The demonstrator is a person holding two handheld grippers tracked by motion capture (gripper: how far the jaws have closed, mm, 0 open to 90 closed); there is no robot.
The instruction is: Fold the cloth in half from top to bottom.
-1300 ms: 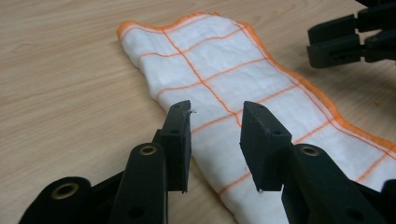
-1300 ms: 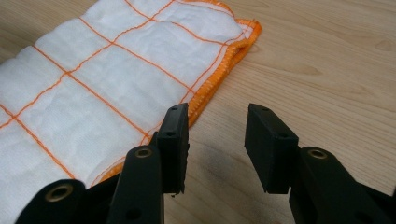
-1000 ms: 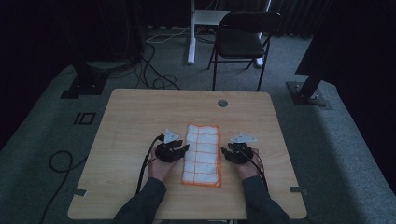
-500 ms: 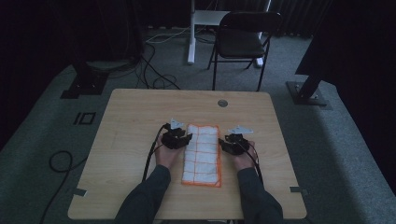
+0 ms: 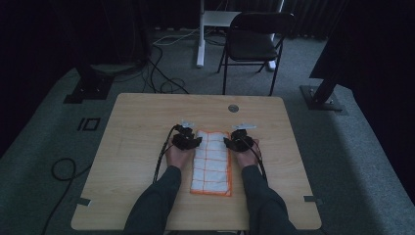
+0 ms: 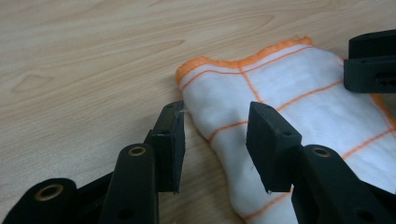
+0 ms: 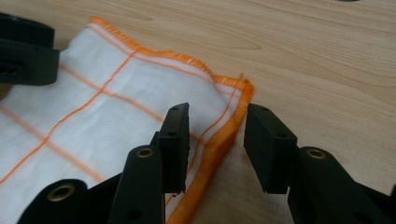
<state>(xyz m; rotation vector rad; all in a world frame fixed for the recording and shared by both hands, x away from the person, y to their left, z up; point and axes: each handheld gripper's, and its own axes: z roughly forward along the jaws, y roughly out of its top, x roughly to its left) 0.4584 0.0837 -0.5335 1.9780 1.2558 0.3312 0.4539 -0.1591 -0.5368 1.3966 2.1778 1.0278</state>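
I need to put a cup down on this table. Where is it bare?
Bare wood lies between the cloth and each side edge of the table, and beyond the cloth toward the round grommet. Crowded: the cloth's far corners, where the left tool and right tool straddle its edges.

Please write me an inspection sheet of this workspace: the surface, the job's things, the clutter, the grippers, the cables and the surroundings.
Surface: light wooden table, with a round grommet.
Job's things: white cloth with orange grid, lying flat.
Clutter: nothing seen.
Grippers: left gripper open, straddling the cloth's edge near a far corner; right gripper open, astride the opposite edge.
Cables: one trails from each gripper; more lie on the floor.
Surroundings: dark room, grey carpet, black chair, stand bases.
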